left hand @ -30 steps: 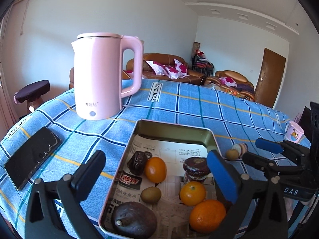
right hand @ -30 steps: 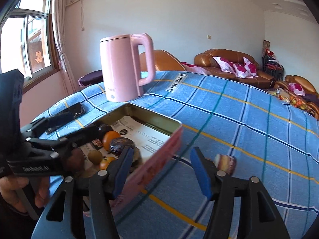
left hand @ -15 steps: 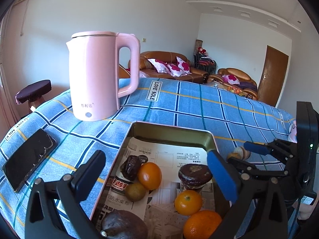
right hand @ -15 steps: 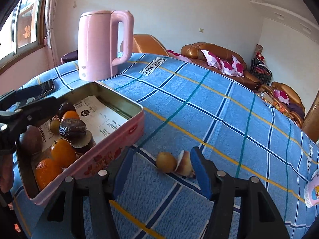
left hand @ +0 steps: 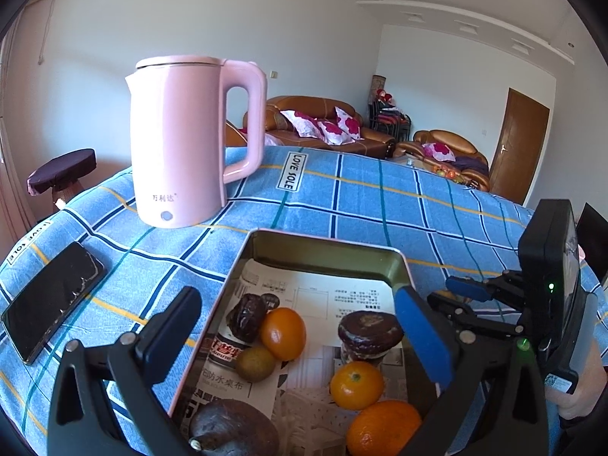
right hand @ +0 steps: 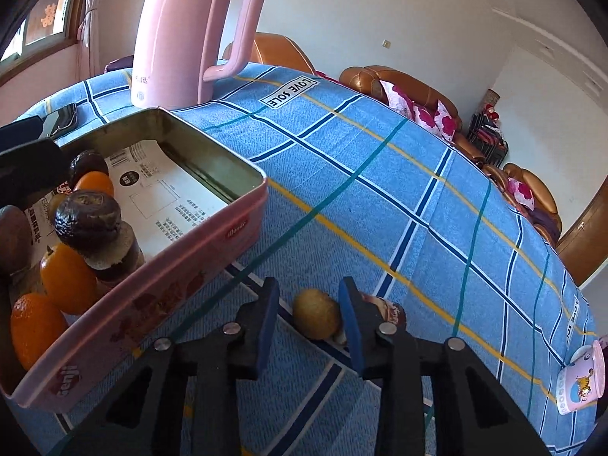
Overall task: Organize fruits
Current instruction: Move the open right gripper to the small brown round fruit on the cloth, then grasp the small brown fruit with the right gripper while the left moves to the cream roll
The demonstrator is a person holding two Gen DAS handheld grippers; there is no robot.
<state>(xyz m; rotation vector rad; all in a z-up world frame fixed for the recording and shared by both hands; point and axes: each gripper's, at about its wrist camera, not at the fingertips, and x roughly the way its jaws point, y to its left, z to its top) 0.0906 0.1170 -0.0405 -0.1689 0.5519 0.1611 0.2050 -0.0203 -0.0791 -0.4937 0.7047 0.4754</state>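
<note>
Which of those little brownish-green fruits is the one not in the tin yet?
The small kiwi on the tablecloth, sitting between the right gripper fingers; its twin already lies inside the tin beside an orange.

Right gripper [right hand: 309,323] narrowed around kiwi [right hand: 316,314] (not touching).

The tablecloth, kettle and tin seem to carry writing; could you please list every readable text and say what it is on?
"LOVE SOLE": white label on the blue tablecloth.
"万利达": front of the pink kettle.
"防水桌布": printed paper lining the tin; its finer print is too small to read.
Script on the tin's pink outer side, in the right wrist view: too blurred to read.
</note>
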